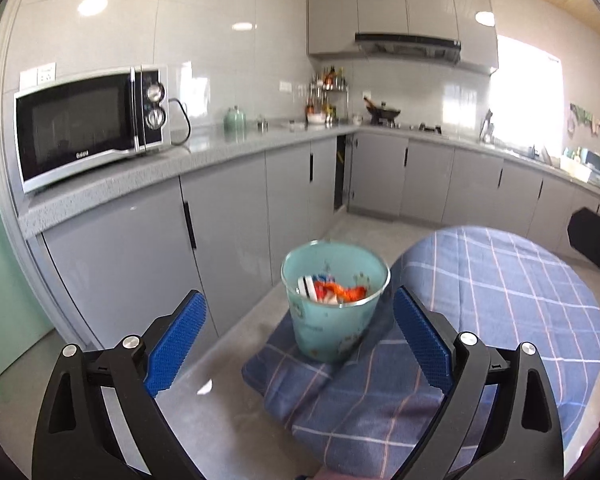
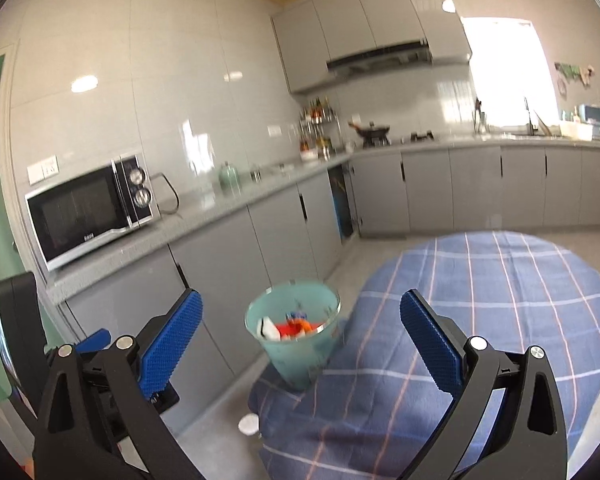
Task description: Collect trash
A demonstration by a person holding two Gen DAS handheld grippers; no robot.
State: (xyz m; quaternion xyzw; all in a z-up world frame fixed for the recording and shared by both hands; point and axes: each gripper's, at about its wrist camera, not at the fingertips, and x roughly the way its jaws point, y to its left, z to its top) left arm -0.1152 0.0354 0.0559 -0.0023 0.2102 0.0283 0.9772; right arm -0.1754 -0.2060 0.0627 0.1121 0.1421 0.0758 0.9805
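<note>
Left claw (image 1: 300,322) released, blue pads (image 1: 178,338) spread wide, nothing between them; right claw (image 2: 302,336) likewise released, pads (image 2: 172,344) well apart and bare. Teal bin (image 1: 332,320) upright on a blue checked cloth (image 1: 500,280), near the cloth's edge at 9 o'clock, seen between the left claw's pads but beyond them, not touched; same bin (image 2: 296,344) in the right wrist view, also ahead at 12 o'clock and apart from the pads. Inside the bin, trash (image 1: 332,292): orange-red wrappers and a white piece with dark stripes, low against the wall; same heap (image 2: 290,326) visible from the right. Small white scrap (image 1: 205,389) on the grey floor (image 1: 228,420), at 8 o'clock from the bin, just beside the cloth's hanging fold; round white bit (image 2: 249,424) on the floor in the right view, touching or nearly touching the cloth edge, cannot tell which. Cloth (image 2: 480,320) draped over a round desk, folds hanging toward the floor. Microwave (image 1: 92,124) on the grey kitchen counter (image 1: 228,152) at 10 o'clock; small green jar (image 1: 235,120) farther along it; grey cabinets (image 1: 220,240) below. Part of the left claw's black body (image 2: 16,340) at 9 o'clock in the right view.
</note>
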